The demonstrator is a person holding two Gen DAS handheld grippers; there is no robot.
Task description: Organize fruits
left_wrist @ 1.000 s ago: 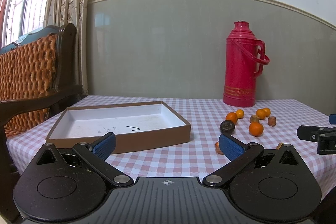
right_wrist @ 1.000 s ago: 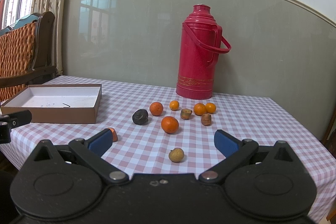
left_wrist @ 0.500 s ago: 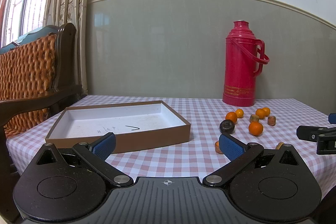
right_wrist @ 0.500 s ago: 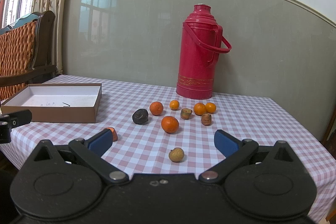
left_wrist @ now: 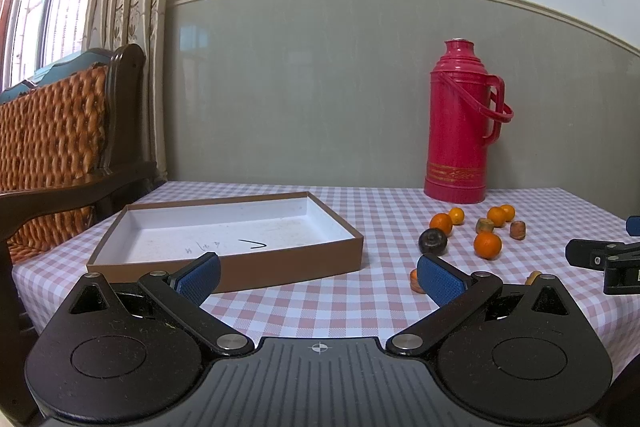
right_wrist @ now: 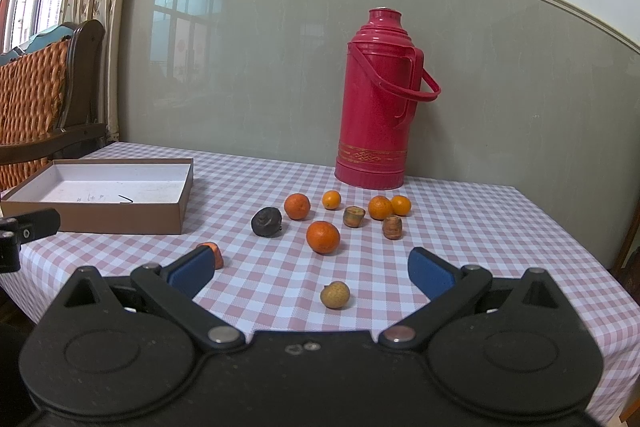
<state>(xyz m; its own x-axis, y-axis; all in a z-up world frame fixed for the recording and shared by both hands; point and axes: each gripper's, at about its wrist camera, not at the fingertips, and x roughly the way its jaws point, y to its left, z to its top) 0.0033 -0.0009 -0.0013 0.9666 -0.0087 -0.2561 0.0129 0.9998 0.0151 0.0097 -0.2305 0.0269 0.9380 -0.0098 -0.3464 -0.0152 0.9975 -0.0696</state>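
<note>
Checked pink-and-white tabletop against a grey-green wall, red thermos at the back, wicker-backed chair off to the left. Nothing organized so far, judging by the layout: brown box with white floor bare except for pen marks, every fruit loose on the cloth. Five oranges in a cluster to the right of the box, largest orange nearest, dark round fruit beside them, two small brown stubby pieces among them, pale yellowish fruit closest to the right tool, small orange piece just beside its left pad. Right tool wide open, gripping nothing, hanging over the near edge and aimed at the cluster. Left tool likewise wide open and empty, facing the box. Whole job left, then: each fruit to pick and place. Compared with a second ago, almost no change; same fruit positions, both tools parked with only the slightest drift.
</note>
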